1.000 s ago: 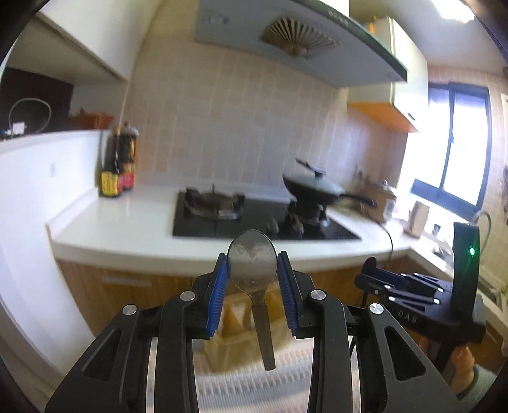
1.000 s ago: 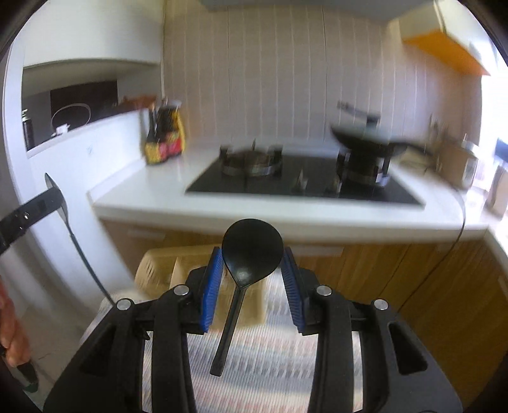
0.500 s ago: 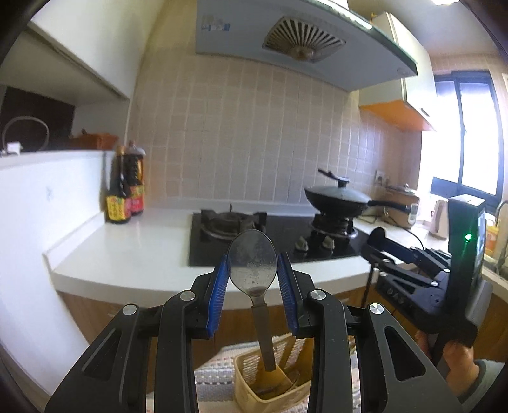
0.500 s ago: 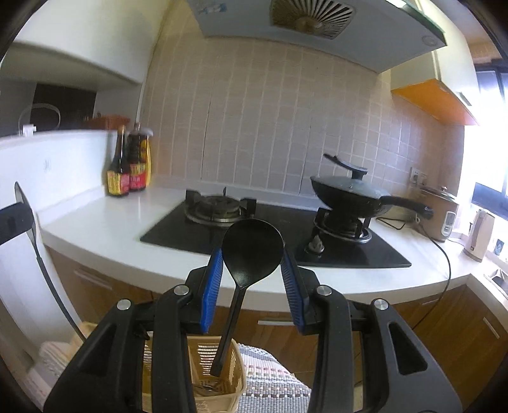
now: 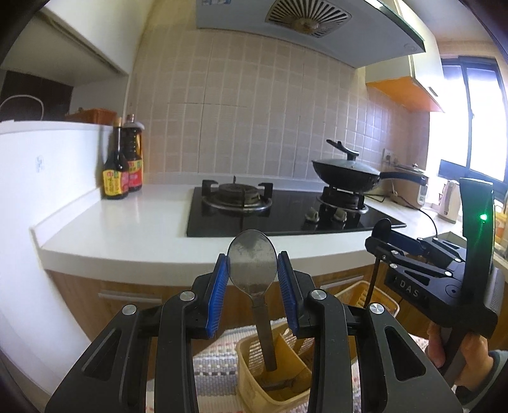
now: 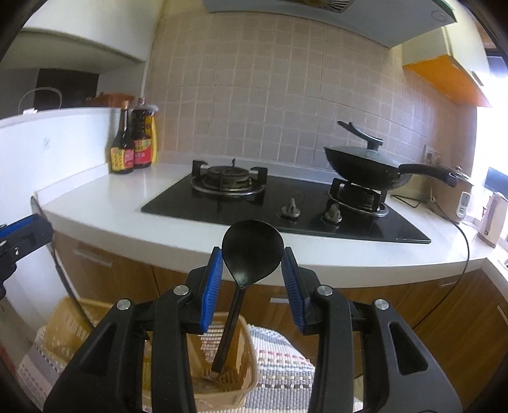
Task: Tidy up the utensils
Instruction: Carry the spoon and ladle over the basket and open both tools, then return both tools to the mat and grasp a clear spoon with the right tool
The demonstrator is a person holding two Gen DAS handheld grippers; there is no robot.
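Left gripper [image 5: 253,273] clamped on a metal spoon [image 5: 252,260], handle dipping into the yellow basket [image 5: 250,375] below the worktop [image 5: 127,232]. Right gripper [image 6: 252,270] pinching a black ladle [image 6: 252,251], handle down in that same basket.

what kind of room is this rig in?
A home kitchen, most likely: a two-burner gas hob set in a white counter, a lidded wok on one burner, a range hood above, and sauce bottles by the tiled wall.
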